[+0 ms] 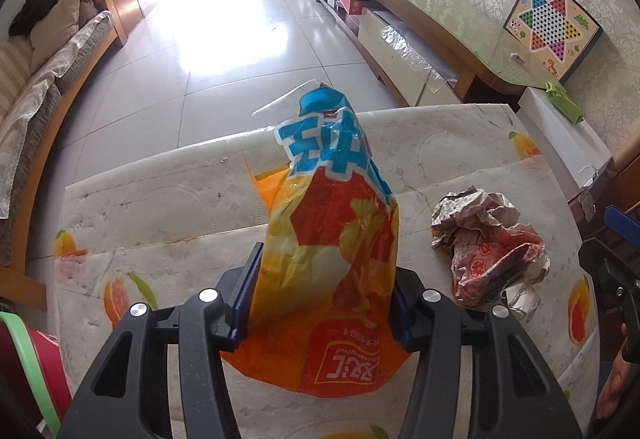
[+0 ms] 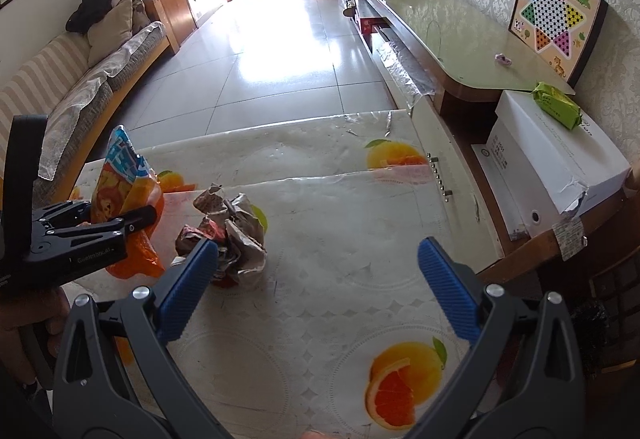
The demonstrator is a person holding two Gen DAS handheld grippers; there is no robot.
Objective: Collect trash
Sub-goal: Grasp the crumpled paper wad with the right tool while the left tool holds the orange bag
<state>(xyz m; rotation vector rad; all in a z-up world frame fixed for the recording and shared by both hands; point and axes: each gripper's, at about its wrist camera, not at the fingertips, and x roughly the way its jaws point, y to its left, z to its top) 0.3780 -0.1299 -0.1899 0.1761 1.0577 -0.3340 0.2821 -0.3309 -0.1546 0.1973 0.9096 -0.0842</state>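
Note:
My left gripper point(image 1: 320, 303) is shut on an orange and blue snack bag point(image 1: 332, 239) and holds it upright over the table. The bag also shows at the left of the right wrist view point(image 2: 124, 191), held by the left gripper point(image 2: 132, 223). A crumpled wad of paper and red wrapper point(image 1: 488, 247) lies on the table to the right of the bag; it also shows in the right wrist view point(image 2: 228, 235). My right gripper point(image 2: 316, 291) is open and empty, low over the table, with its left finger point(image 2: 188, 291) just in front of the wad.
The table point(image 2: 340, 223) has a white cloth with orange prints. A white box point(image 2: 560, 163) with a green packet point(image 2: 556, 107) stands at its right. A long cabinet point(image 2: 440, 27) runs along the right wall, a sofa point(image 2: 80, 87) along the left. A red and green bin point(image 1: 28, 371) shows lower left.

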